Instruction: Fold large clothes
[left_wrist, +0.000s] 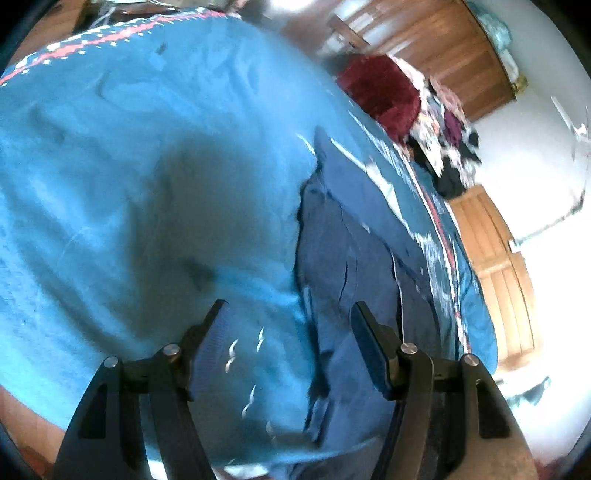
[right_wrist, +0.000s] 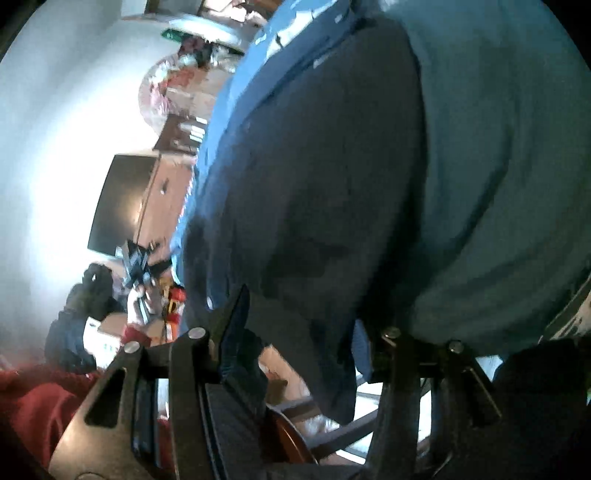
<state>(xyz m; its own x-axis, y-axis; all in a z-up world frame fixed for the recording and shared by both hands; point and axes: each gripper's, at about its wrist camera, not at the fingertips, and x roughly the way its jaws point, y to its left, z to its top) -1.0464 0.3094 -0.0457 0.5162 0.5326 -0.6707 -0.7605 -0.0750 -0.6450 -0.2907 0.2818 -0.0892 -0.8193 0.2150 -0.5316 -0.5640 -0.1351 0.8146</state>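
Note:
A dark navy garment (left_wrist: 343, 236) lies crumpled on a blue bedspread (left_wrist: 147, 184), towards its right side. My left gripper (left_wrist: 288, 310) hovers open over the garment's left edge, with only bedspread and cloth below its wide-apart fingers. In the right wrist view the same navy garment (right_wrist: 306, 177) fills the middle, on the teal-blue bedspread (right_wrist: 498, 184). My right gripper (right_wrist: 306, 317) is open, and the garment's lower edge hangs down between its jaws. The cloth hides much of the right finger. Both views are blurred.
A dark red bundle (left_wrist: 380, 92) and a pile of mixed clothes (left_wrist: 450, 133) sit at the bed's far side, with wooden cupboards (left_wrist: 443, 48) behind. Beside the bed are a dark screen (right_wrist: 122, 203), a wooden cabinet (right_wrist: 162, 199), clutter and red cloth (right_wrist: 37, 398).

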